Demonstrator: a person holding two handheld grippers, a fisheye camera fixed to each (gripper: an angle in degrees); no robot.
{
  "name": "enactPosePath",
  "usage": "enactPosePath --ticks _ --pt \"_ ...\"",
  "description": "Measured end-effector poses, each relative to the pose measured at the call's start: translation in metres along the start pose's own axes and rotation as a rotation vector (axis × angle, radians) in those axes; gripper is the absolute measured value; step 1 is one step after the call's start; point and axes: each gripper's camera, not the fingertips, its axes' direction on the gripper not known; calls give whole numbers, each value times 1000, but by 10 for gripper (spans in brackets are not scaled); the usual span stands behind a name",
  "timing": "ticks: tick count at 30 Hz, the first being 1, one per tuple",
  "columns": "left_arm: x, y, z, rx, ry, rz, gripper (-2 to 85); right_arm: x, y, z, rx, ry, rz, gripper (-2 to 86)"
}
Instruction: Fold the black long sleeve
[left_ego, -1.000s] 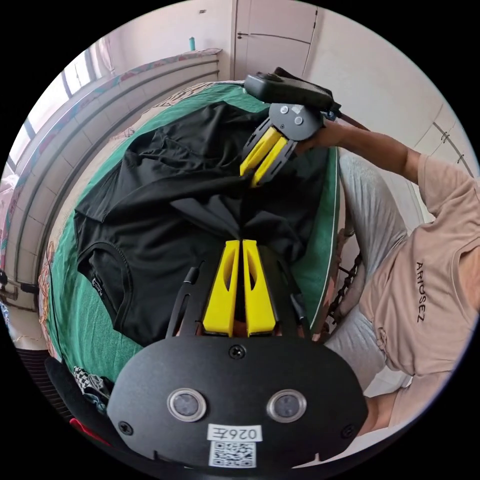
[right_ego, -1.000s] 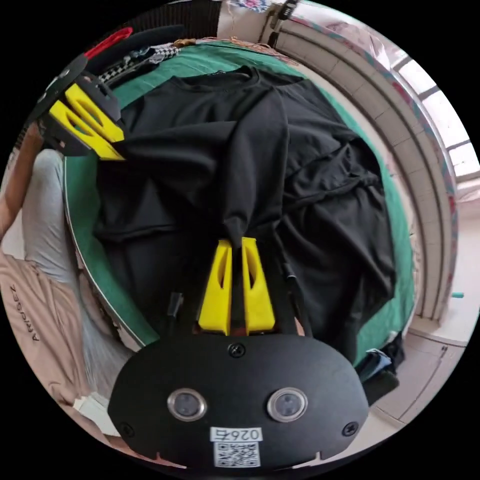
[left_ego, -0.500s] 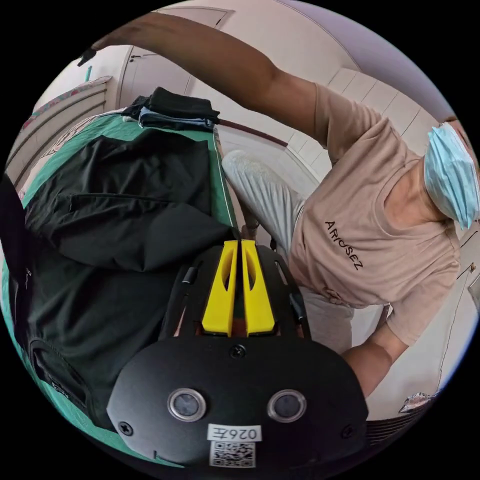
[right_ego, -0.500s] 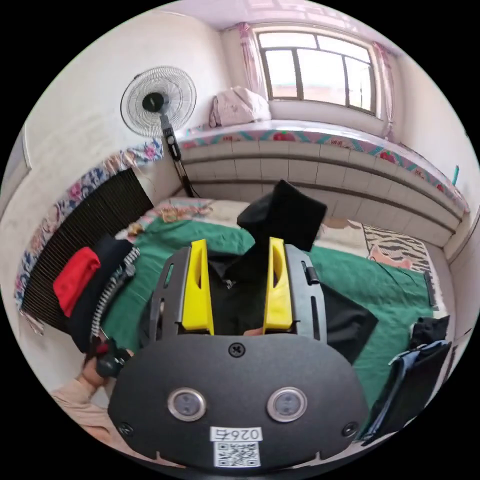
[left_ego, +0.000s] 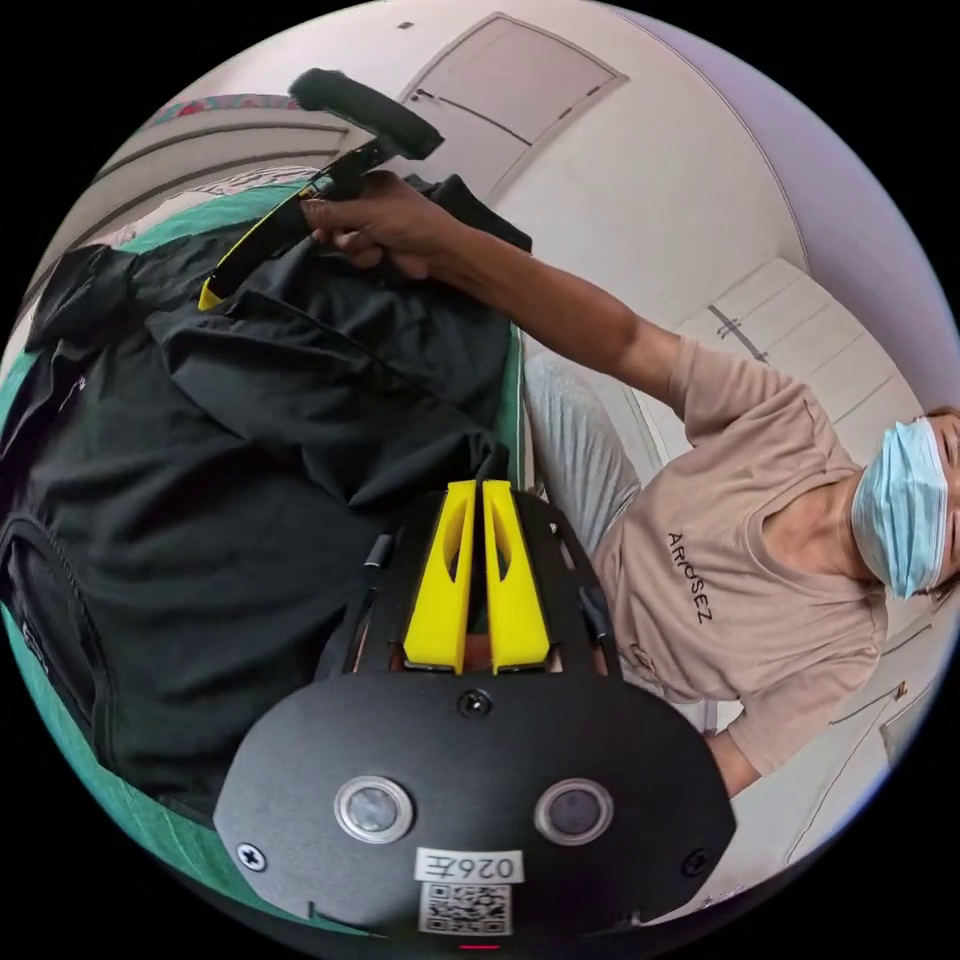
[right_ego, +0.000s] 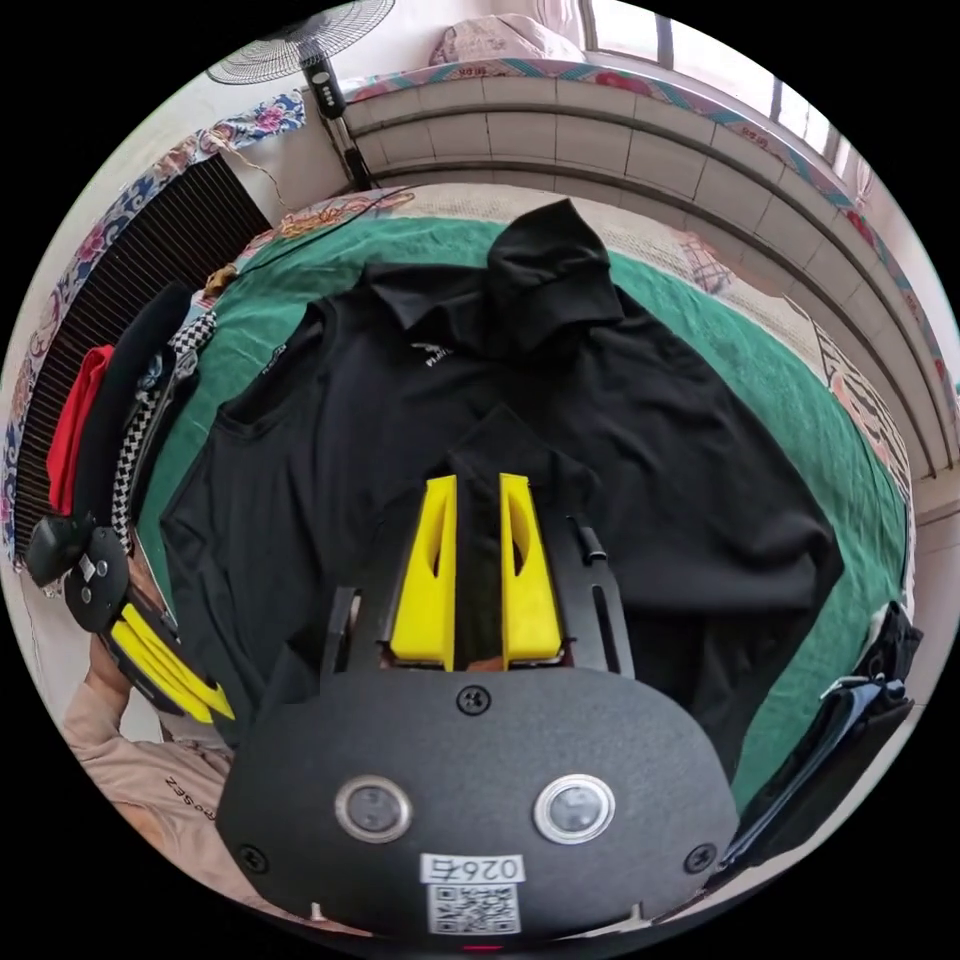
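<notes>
Across green bedding (right_ego: 780, 370), black long sleeve (right_ego: 620, 420) spread flat, collar far, hem toward the person. Nearest its middle, right gripper (right_ego: 478, 485), jaws slightly apart around a raised fold. At the near edge, left gripper (left_ego: 478, 487), pinching cloth, jaws together.

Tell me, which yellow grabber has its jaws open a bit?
The right gripper: black cloth sits in the gap between its jaws. The left gripper has its jaws pressed together on an edge of the black long sleeve.
</notes>
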Motion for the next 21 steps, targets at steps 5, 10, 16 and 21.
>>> enactPosePath --ticks 5,10,16,21 --pt "-8 7 0 27 -31 -42 -8 -22 -88 32 8 94 -81 10" --pt "-32 12 19 -21 -70 -101 -8 -42 -206 84 -235 296 -282 -8" --pt "-55 36 -3 38 -8 -141 -6 29 -237 -101 415 212 186 3" --pt "-49 58 -39 118 -82 -147 -3 11 -182 -98 160 132 29 47"
